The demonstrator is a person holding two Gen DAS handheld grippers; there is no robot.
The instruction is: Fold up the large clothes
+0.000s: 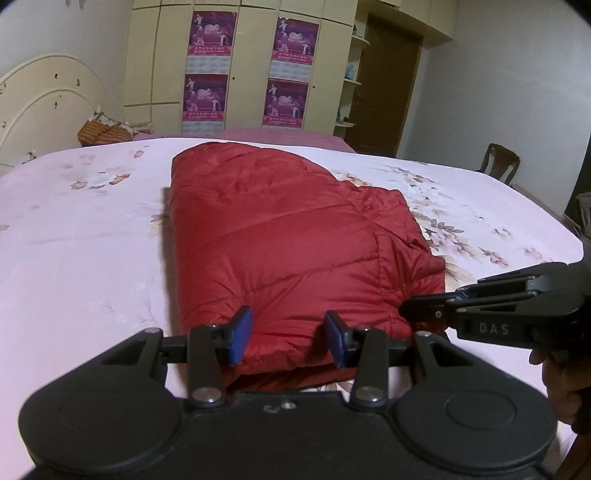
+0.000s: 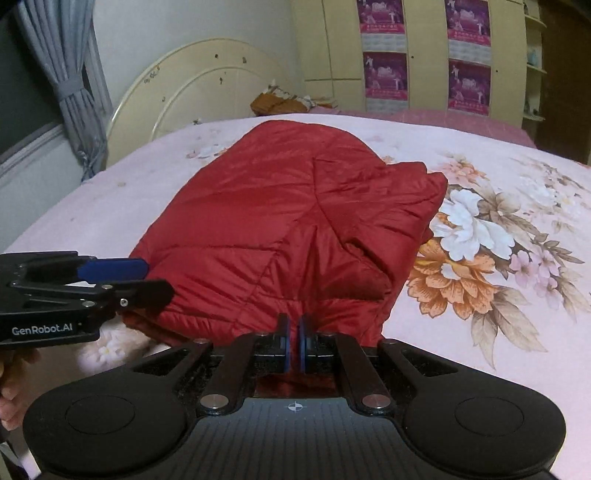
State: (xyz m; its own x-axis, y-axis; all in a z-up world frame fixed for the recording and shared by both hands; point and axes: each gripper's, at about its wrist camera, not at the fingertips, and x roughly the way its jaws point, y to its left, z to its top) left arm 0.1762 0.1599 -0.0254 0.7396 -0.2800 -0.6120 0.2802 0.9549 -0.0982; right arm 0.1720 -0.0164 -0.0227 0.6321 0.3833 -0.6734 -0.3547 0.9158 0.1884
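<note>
My right gripper point(image 1: 406, 312) bears "DAS" in pale letters on its side. My left gripper point(image 2: 151, 280) carries "GenRobot.AI" on its body. The wardrobe posters point(image 1: 211, 35) have print, probably captions, too blurred to read.

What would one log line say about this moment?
item: red puffer jacket, folded on bed | left gripper: open at near hem | right gripper: shut on hem

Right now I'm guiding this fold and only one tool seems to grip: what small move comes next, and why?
Probably close the left tool on the near edge of the red jacket. Its pads stand apart with the hem between them, while the right tool is already shut on that same edge. With both corners held, the near edge could be lifted evenly over the bed sheet.
</note>
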